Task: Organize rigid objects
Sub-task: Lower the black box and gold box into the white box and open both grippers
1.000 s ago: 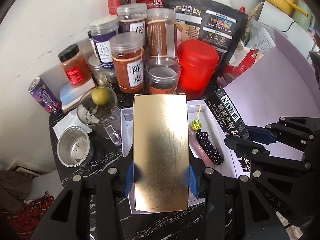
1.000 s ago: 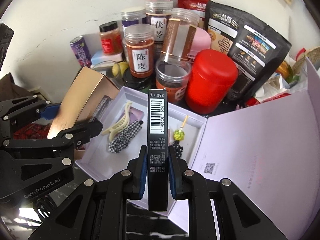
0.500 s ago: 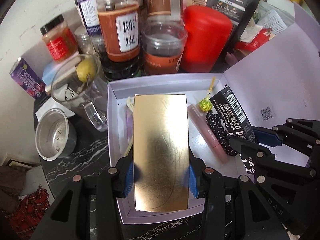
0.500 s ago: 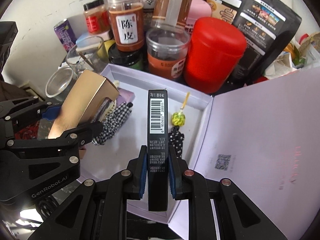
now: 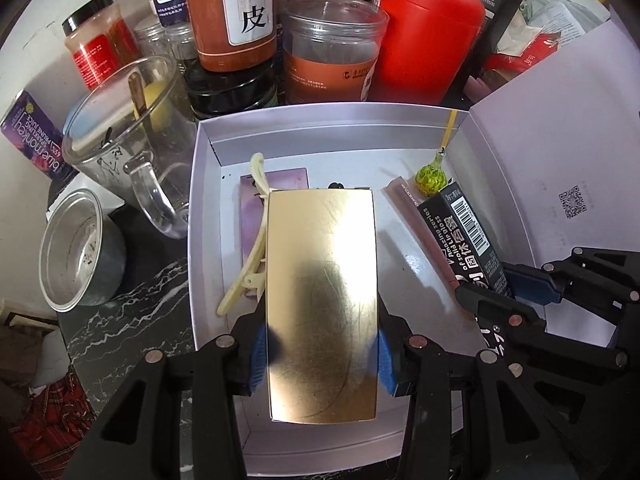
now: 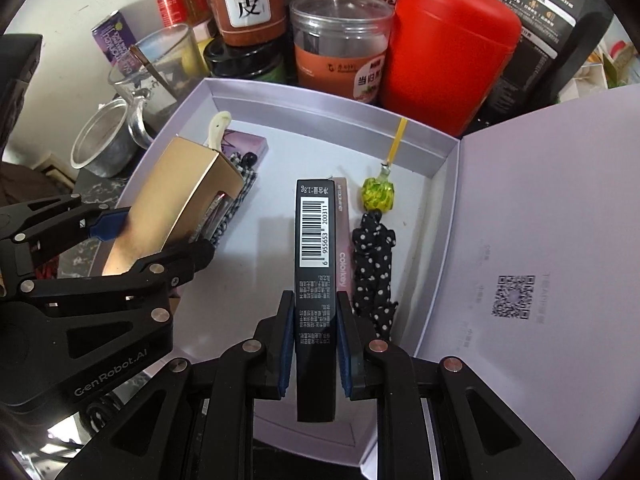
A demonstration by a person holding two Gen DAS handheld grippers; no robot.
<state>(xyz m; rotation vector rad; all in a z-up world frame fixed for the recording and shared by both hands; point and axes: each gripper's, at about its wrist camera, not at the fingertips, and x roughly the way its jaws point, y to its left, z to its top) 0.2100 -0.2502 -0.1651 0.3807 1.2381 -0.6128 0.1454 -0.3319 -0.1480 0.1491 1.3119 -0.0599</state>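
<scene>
A dark marbled desk [image 5: 132,312] stands against a white wall, its far side crowded with jars: a tall brown jar with a white Chinese-character label [image 5: 234,12], a clear lidded jar [image 5: 334,60] and a red canister [image 5: 426,40] fill the top of the left wrist view, with a glass mug [image 5: 128,136] and a metal cup [image 5: 78,248] at the left edge. An open pale lilac box [image 5: 320,124] takes up the centre of both views, its lid [image 6: 540,240] lying flat at the right and showing a small QR code. In the left wrist view the left gripper [image 5: 322,354] is clenched on a gold box [image 5: 322,300], blue pads pressing its two long sides, and the box sits over the left-centre of the lilac box, above a cream hair clip [image 5: 250,248] and a purple card [image 5: 276,180]. In the right wrist view the right gripper [image 6: 316,344] is clamped on a slim black carton [image 6: 314,260] with a barcode, held over the middle of the lilac box, just beside a pink tube [image 6: 343,240]. Right of that tube lie a black polka-dot fabric piece [image 6: 374,264] and a green bead charm [image 6: 378,194] on a yellow cord. Whether either held box touches the tray floor I cannot tell.
</scene>
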